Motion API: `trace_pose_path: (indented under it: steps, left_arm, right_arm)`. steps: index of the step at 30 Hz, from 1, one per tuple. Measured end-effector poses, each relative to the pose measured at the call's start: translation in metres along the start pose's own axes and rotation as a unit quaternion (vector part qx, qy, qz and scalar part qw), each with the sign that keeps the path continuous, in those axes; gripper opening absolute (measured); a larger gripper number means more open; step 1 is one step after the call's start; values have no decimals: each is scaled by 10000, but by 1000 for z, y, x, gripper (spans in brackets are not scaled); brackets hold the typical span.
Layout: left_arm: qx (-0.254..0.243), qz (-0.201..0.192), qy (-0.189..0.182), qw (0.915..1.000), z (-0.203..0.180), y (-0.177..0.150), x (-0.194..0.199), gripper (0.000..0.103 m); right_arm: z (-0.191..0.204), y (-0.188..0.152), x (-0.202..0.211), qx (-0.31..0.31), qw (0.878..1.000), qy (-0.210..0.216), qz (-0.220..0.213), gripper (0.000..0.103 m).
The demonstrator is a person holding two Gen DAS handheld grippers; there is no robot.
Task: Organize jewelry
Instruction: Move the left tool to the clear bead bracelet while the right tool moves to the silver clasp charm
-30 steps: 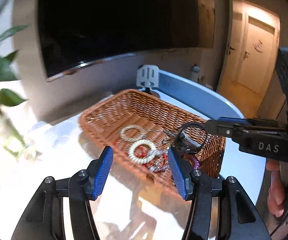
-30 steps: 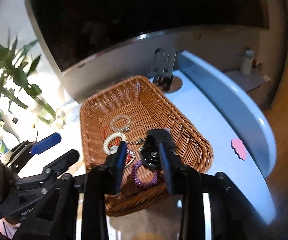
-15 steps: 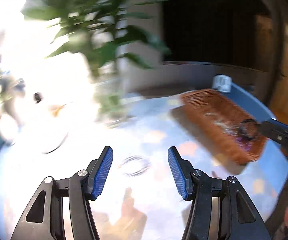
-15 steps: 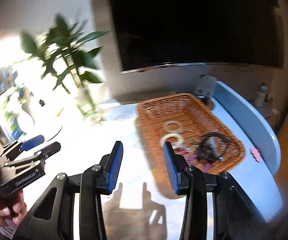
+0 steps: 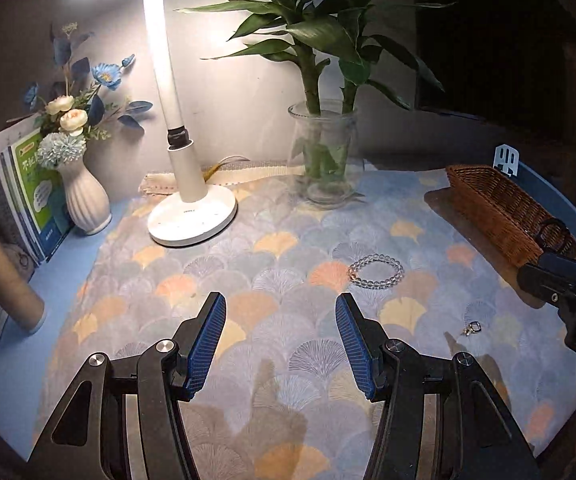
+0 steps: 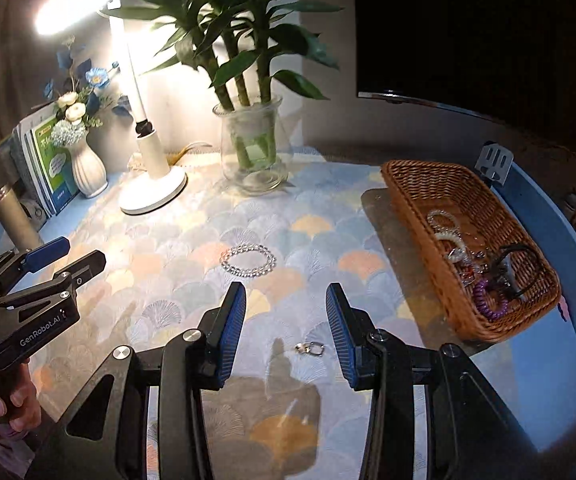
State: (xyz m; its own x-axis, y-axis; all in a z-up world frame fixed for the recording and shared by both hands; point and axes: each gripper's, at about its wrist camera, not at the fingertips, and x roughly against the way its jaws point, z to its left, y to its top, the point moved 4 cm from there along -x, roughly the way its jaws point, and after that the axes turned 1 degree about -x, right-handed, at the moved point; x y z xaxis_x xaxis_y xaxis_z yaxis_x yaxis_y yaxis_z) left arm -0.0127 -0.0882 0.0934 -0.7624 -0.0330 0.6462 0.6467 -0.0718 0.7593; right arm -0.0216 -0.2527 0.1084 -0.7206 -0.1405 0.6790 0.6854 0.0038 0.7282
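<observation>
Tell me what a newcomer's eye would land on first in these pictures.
The lit desk lamp glares at the back left, beside green stalks in a glass vase. At right, a wicker basket holds a tangle of jewelry. On the patterned cloth between them lie a clear bead bracelet and a small metal clasp, the clasp just ahead of the open right gripper.

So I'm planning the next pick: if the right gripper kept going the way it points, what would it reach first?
Probably the small metal clasp on the tablecloth, between the right gripper's open jaws; depth is unclear.
</observation>
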Motion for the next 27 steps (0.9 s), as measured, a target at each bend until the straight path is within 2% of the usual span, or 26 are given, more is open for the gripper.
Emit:
trace_pose_path:
  steps: [8,14,16,17,20,24,27]
  left_arm:
    - [-36,180,-229,9996,-11,-4,-19,59]
    - [-214,318,-332,9987,-20,-2,-37,59]
    - [-337,342,-560,9973,-21,1,-45,59]
    - [-424,389,-816,9950,-20,3,-50,59]
    - [-945,561,-1610,9808,-22,7,-66,59]
    - [-1623,768,-1980,9636,-36,11,-90,59]
    - [-1918,804,-2204,9530,-55,16,-105,59]
  right_arm:
    - [0,-3,-17,89,9996,-199,186,44]
    - [-19,-7,-34,-169,9989,-162,400,44]
    - [-27,-10,-40,-249,9983,-181,502,44]
    - [-30,-11,-43,-273,9978,-214,561,44]
    - [-42,-18,-56,-306,9953,-364,846,44]
    - [-52,-28,-72,-496,9925,-172,1106,44]
    - [-62,-37,-87,-622,9878,-284,1398,44]
